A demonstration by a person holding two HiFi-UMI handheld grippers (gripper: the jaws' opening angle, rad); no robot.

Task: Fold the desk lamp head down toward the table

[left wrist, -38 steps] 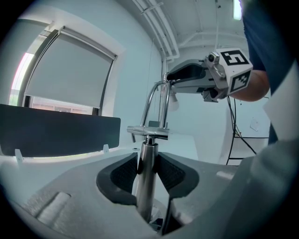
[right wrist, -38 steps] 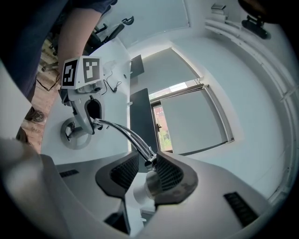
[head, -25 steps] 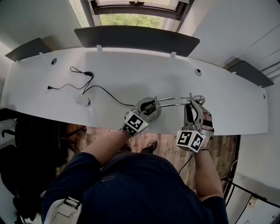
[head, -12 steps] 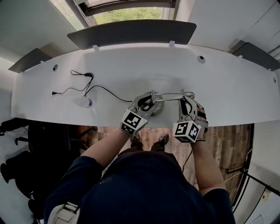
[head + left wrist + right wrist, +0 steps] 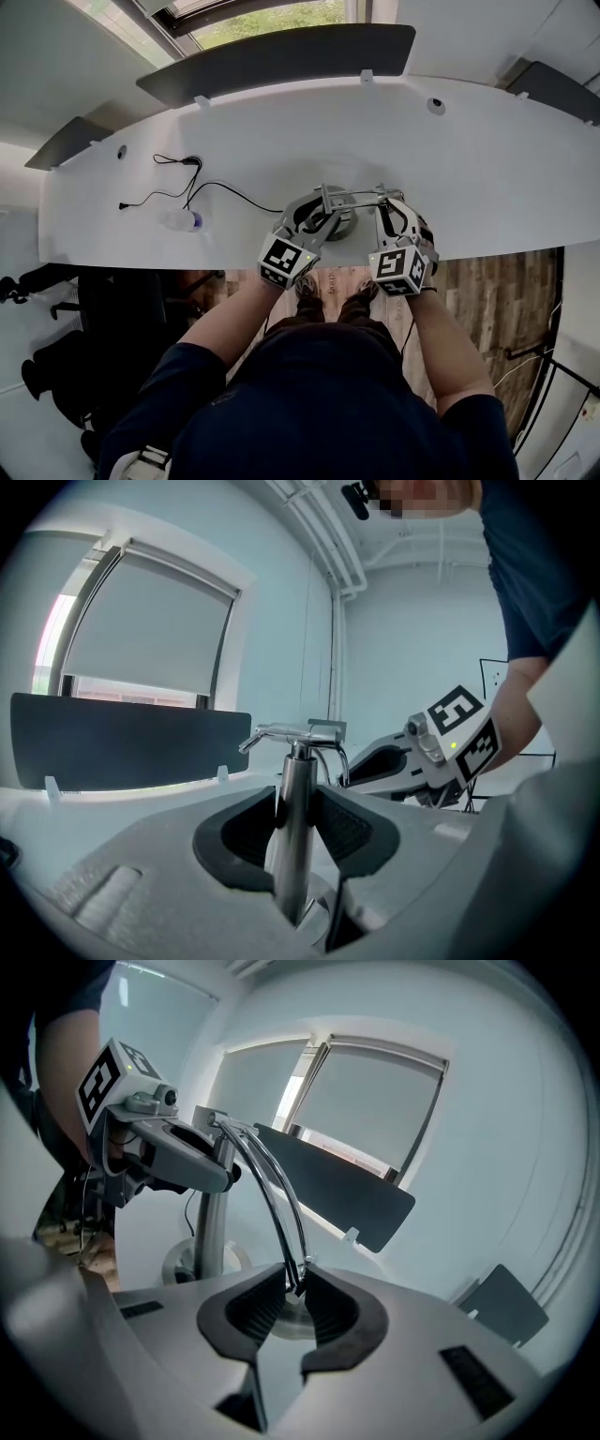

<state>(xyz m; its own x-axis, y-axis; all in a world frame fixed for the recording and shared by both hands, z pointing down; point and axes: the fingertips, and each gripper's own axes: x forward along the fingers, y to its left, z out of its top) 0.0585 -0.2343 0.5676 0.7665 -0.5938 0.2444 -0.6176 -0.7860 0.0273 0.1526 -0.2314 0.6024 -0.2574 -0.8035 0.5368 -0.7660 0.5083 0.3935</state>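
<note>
The silver desk lamp stands near the front edge of the white desk (image 5: 487,169), on a round base (image 5: 341,225). My left gripper (image 5: 314,216) is shut on its upright post (image 5: 292,817), with a pad pressed on each side. The lamp's thin wire arm (image 5: 272,1194) curves down from the top of the post into my right gripper (image 5: 295,1288). The right jaws are closing, and their pad tips pinch the arm's two rods. In the head view my right gripper (image 5: 386,208) sits just right of the base. The right pads hide the lamp head.
A black cable (image 5: 216,192) snakes across the desk on the left. Beside it lies a small white and blue object (image 5: 180,220). Dark divider panels (image 5: 281,61) stand along the desk's far edge below a window. The desk's front edge runs right under both grippers.
My right gripper has come down and drawn in toward the left one, rolling as it went, and the wire arm has swung down with it. The left gripper has stayed on the post.
</note>
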